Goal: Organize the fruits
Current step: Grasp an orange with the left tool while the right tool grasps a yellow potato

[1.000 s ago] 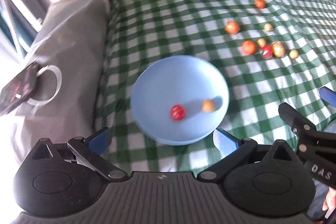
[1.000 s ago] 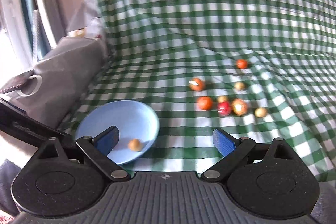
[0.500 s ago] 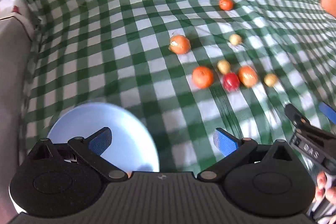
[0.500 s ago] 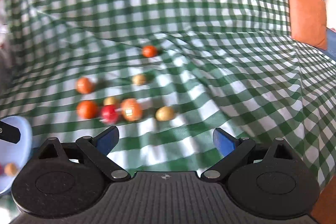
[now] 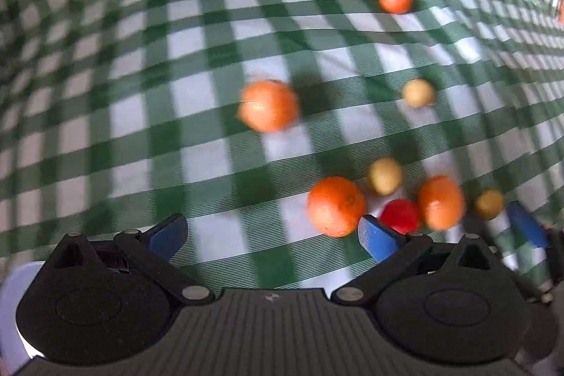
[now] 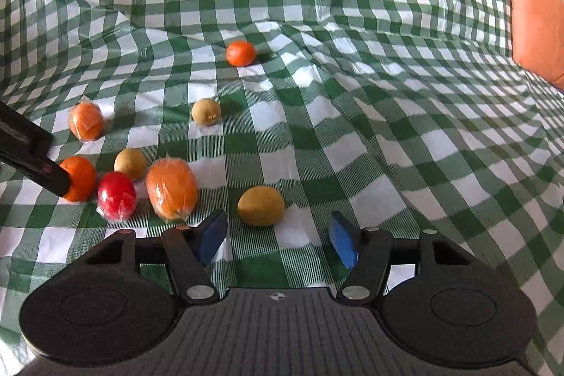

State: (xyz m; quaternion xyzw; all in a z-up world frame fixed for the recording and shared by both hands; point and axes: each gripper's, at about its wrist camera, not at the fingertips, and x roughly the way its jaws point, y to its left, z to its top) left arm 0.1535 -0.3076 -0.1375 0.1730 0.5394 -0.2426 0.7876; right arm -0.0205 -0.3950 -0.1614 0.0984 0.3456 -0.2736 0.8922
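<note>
My right gripper points down at the green-checked cloth; its jaws are closing, with nothing pressed between the blue pads. The yellow fruit lies just ahead of the gap, nearer my left pad, not touched by either one.

Off my left pad and ahead: the wrapped orange fruit, then the wrapped red fruit touching or just beside it. Behind those two sits a small tan fruit. Farther left, a bare orange is partly covered by a finger of my left gripper, which comes in from the left edge of the right wrist view. Another wrapped orange lies beyond that, a second tan fruit ahead near centre, and a small orange farthest out by a fold in the cloth.

Left gripper: jaws stand wide apart, holding nothing. In the left wrist view, which is blurred, the bare orange lies just ahead of my right pad, with the red fruit right behind that pad. The space between my pads holds only cloth.

A pale rim of the bowl shows at the lower left, behind my left finger. An orange cushion sits far right.
</note>
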